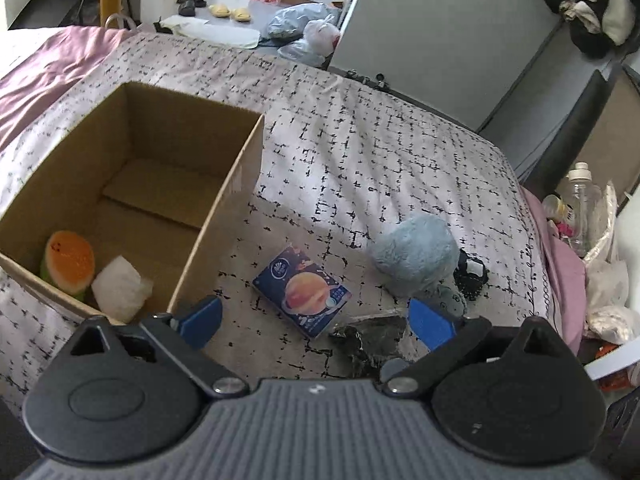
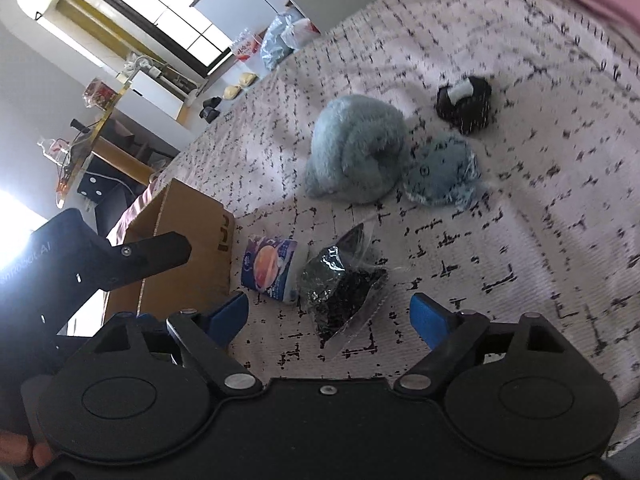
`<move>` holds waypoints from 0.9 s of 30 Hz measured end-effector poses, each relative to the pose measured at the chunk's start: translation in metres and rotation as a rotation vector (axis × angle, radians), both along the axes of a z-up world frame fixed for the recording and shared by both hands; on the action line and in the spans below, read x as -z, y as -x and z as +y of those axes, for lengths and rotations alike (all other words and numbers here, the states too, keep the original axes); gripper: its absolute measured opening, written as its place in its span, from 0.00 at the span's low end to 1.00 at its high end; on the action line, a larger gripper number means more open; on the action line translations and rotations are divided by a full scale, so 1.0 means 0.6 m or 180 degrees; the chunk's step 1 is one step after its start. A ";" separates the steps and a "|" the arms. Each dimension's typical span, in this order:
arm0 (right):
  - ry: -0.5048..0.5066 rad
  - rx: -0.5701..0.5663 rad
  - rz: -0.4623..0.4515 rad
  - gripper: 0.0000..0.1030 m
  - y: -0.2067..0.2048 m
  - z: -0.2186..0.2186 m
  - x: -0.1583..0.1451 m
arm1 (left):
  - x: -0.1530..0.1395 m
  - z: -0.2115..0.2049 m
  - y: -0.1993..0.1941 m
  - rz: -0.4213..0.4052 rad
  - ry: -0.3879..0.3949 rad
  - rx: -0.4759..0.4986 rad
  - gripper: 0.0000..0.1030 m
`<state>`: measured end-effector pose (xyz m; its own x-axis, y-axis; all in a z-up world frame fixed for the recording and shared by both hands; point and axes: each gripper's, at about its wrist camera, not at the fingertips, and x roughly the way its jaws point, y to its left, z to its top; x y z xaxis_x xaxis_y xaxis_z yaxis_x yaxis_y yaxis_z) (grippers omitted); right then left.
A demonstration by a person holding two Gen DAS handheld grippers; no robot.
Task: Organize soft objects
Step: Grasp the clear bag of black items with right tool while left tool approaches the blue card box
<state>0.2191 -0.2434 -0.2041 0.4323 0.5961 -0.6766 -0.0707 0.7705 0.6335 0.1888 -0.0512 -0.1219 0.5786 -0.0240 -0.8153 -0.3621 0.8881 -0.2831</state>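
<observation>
An open cardboard box stands on the bed at the left and holds an orange-and-green plush and a white soft lump. Right of the box lie a blue tissue pack, a clear bag of black stuff, a big blue plush and a black-and-white bundle. My left gripper is open just above the tissue pack. My right gripper is open, and the bag of black stuff lies between its fingers without touching the pads. A smaller blue plush lies by the big one.
The bed wears a white cover with black dashes over a pink sheet. Plastic bottles and wrappers crowd the right bedside. Plastic bags and slippers lie on the floor beyond. The left gripper's body shows beside the box.
</observation>
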 end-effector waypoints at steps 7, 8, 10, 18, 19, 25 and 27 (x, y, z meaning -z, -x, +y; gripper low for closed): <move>-0.0018 0.0141 0.0143 0.84 -0.022 0.005 0.029 | 0.026 -0.007 -0.023 0.0054 0.0050 -0.0061 0.96; -0.0010 0.0148 0.0144 0.80 -0.024 0.006 0.031 | 0.030 -0.007 -0.026 0.0070 0.0051 -0.0079 0.96; 0.0014 0.0132 0.0164 0.66 -0.030 0.012 0.039 | 0.036 -0.006 -0.031 0.0090 0.0036 -0.0110 0.96; 0.0008 0.0217 0.0159 0.35 -0.036 0.004 0.047 | 0.045 -0.029 -0.048 0.0122 0.0025 -0.0211 0.96; 0.0011 0.0252 0.0146 0.34 -0.037 0.001 0.046 | 0.047 -0.035 -0.049 0.0131 0.0031 -0.0224 0.95; 0.0122 0.0574 0.0118 0.34 -0.035 -0.028 0.046 | 0.062 -0.062 -0.060 0.0146 -0.0164 -0.0382 0.95; 0.0183 0.0658 0.0112 0.34 -0.036 -0.035 0.047 | 0.072 -0.062 -0.067 0.0192 -0.0208 -0.0427 0.95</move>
